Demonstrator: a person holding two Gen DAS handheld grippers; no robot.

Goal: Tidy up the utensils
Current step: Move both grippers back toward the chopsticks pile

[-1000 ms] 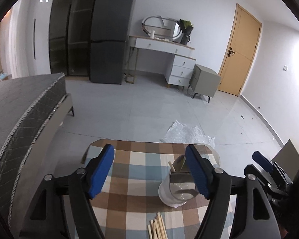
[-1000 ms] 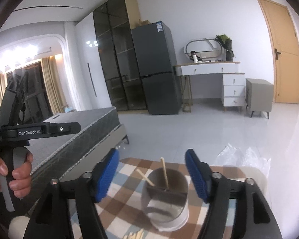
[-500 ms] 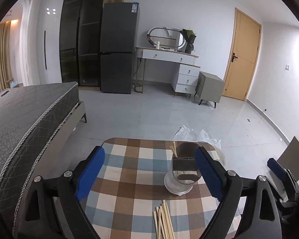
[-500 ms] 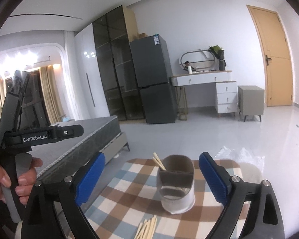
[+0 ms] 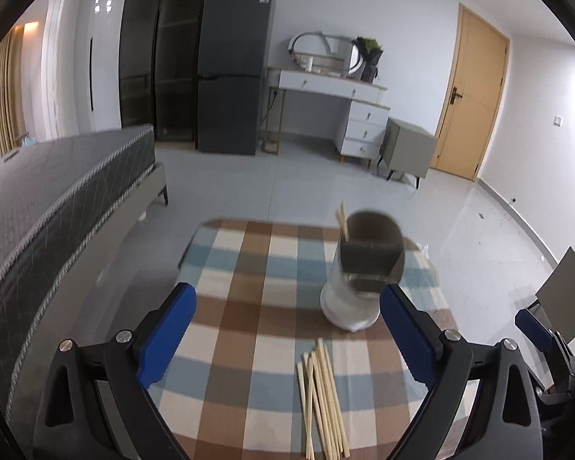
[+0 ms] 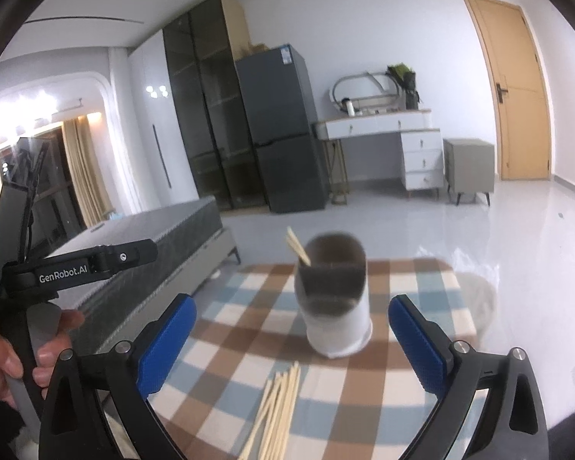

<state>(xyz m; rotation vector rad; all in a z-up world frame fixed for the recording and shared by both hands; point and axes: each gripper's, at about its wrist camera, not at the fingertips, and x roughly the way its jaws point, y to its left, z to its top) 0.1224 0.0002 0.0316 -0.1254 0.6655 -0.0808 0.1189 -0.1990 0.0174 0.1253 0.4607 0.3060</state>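
I find both tools, left tool (image 5: 287, 339) and right tool (image 6: 293, 339), just spread wide and empty; chopsticks (image 5: 324, 398) lie low-centre before the holder (image 5: 360, 276).

walls white | floor (image 5: 326, 191) pale tile | fridge (image 5: 232, 69) dark | door (image 6: 517, 88) wooden | bed (image 5: 57, 191) grey
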